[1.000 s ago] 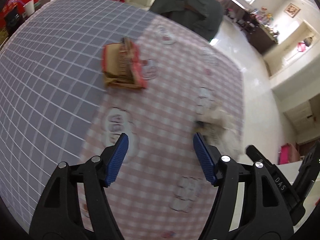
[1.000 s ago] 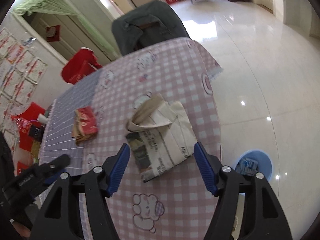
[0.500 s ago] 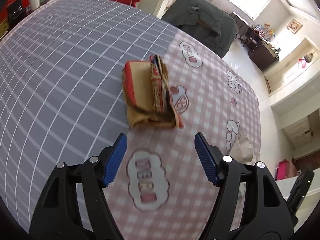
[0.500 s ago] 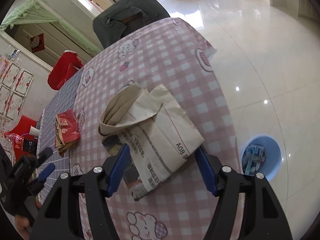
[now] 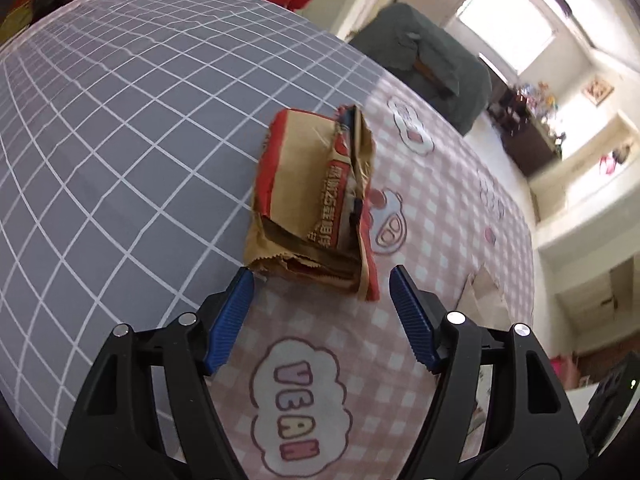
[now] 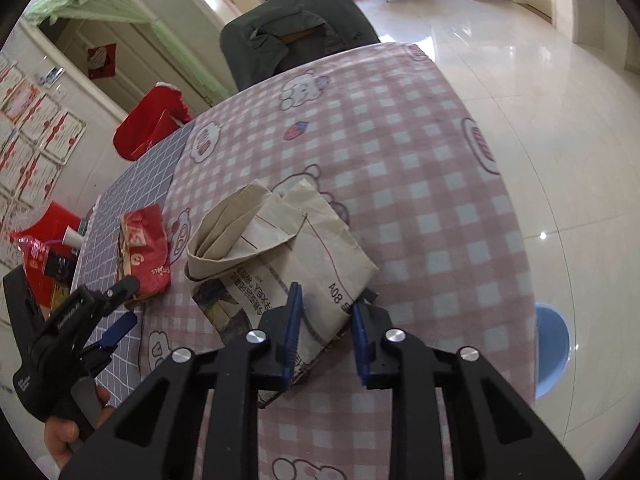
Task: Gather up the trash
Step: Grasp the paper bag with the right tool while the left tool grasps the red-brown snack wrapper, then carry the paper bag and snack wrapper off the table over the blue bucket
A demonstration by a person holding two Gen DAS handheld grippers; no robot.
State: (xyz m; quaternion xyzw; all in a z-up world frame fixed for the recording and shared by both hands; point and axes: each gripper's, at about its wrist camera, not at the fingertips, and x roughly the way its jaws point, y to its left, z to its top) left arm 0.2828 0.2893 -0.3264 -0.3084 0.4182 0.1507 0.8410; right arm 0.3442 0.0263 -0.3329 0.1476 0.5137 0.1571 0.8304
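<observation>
Newspaper (image 6: 280, 252) folded, creased | right gripper (image 6: 326, 320) closing around it | left gripper (image 5: 322, 300) agape

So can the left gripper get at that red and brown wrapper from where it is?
Probably yes. The left gripper is open, just short of the wrapper's near edge, and nothing lies between them on the tablecloth. The opening looks roughly as wide as the wrapper, so it may be tight.
</observation>
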